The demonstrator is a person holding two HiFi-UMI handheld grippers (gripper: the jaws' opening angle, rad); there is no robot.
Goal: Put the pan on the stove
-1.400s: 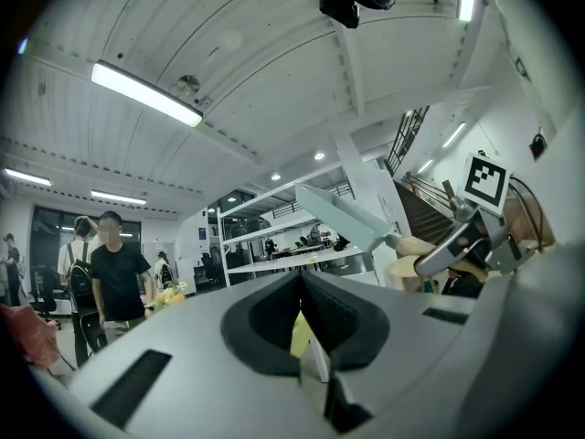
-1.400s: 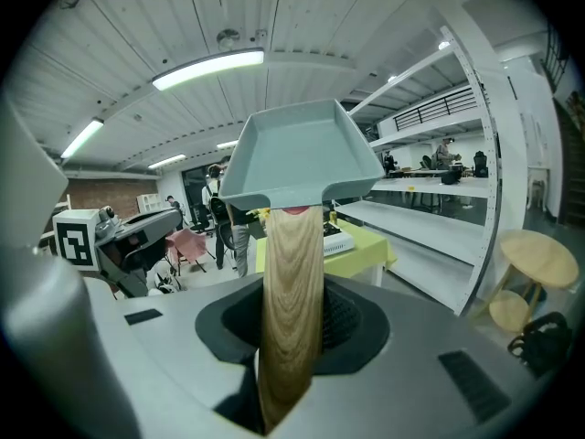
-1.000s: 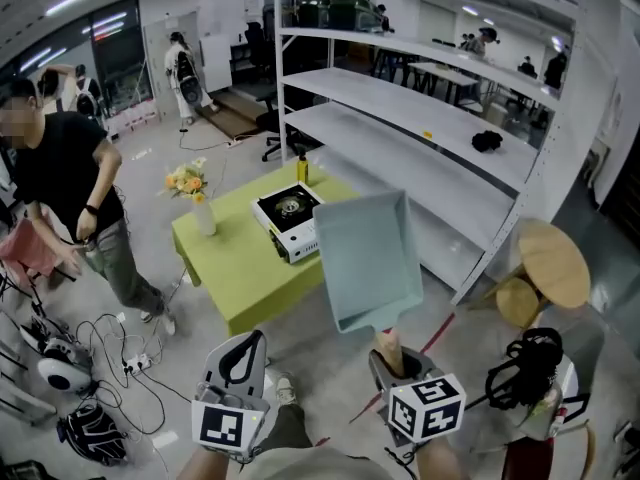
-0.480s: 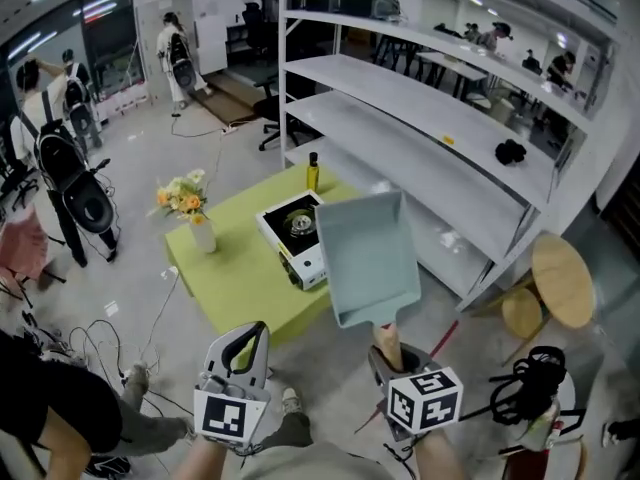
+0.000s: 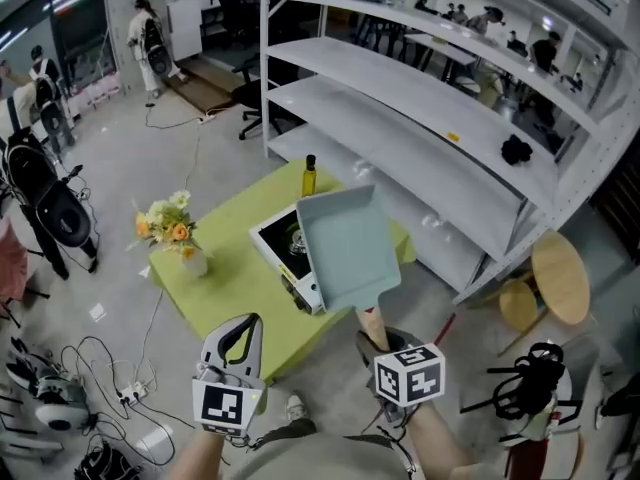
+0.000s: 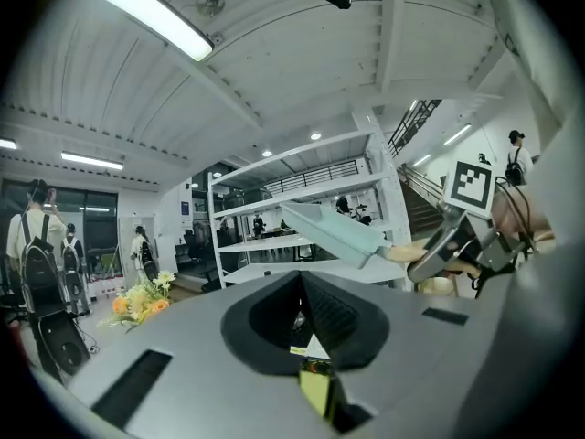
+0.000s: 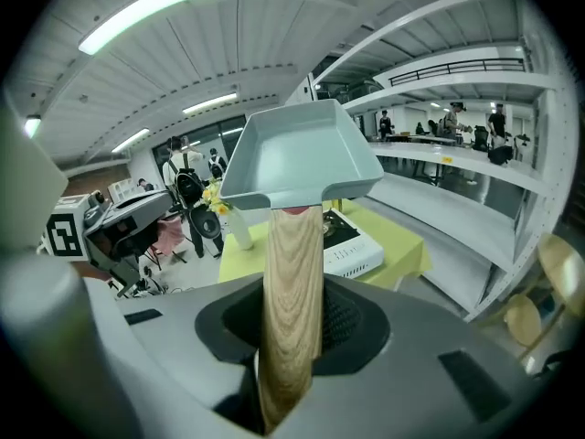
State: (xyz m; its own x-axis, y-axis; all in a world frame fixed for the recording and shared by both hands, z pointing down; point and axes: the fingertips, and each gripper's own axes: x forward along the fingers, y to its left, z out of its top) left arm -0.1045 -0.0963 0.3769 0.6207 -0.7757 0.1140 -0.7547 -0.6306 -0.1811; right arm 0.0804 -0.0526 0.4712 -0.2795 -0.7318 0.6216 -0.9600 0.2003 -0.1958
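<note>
While R gripper (image 7: 292,332) clamps handle (image 7: 292,263) of empty pan (image 5: 345,248), L gripper (image 5: 250,324) sits closed.

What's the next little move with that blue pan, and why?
Probably carry it forward and down. The right gripper grips the pan by its wooden handle, up in the air; the stove on the green table lies below and beyond it.

Left gripper (image 5: 240,336) held low at the person's left, jaws closed together on nothing, right gripper (image 5: 378,340) alongside it, jaws clamped on the wooden pan handle (image 7: 292,273), both pointing forward.
</note>
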